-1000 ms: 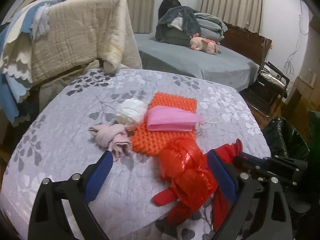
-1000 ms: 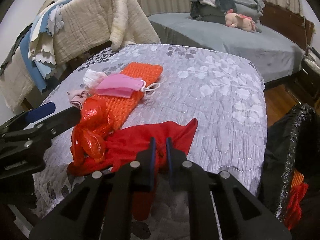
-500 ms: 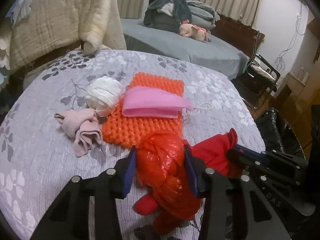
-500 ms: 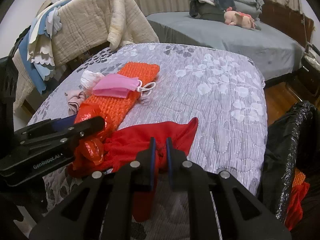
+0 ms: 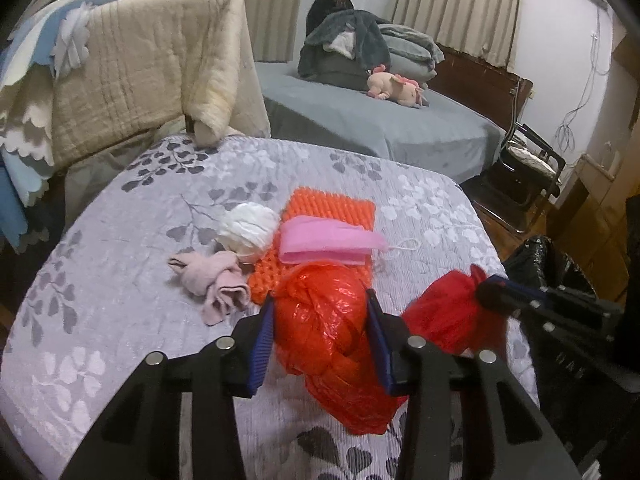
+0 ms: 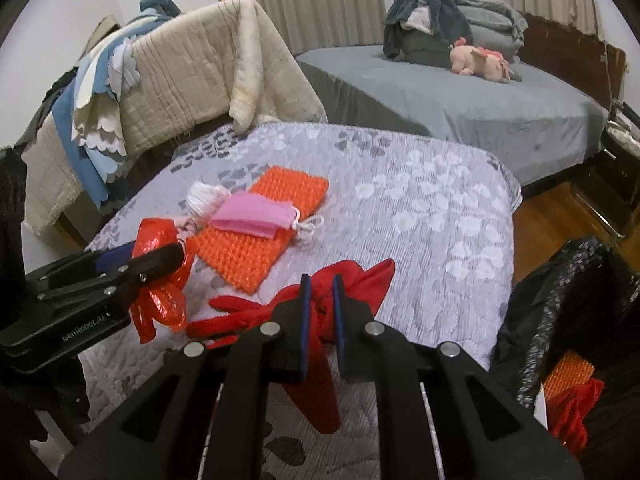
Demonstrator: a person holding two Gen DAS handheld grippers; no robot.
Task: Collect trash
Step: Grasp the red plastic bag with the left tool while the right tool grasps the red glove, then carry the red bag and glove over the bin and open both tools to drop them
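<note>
A grey floral quilted bedspread is carrying an orange knitted mat (a pink face mask is lying on it), a white wad and a crumpled pale pink cloth beside it.

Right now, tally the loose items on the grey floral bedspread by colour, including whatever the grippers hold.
Red/orange: 3, crinkly red plastic bag, bunched red cloth, knobbly orange foam mat
Pink: 2, flat pink face mask, crumpled pale pink cloth
White: 1, wadded white tissue
Total: 6
</note>
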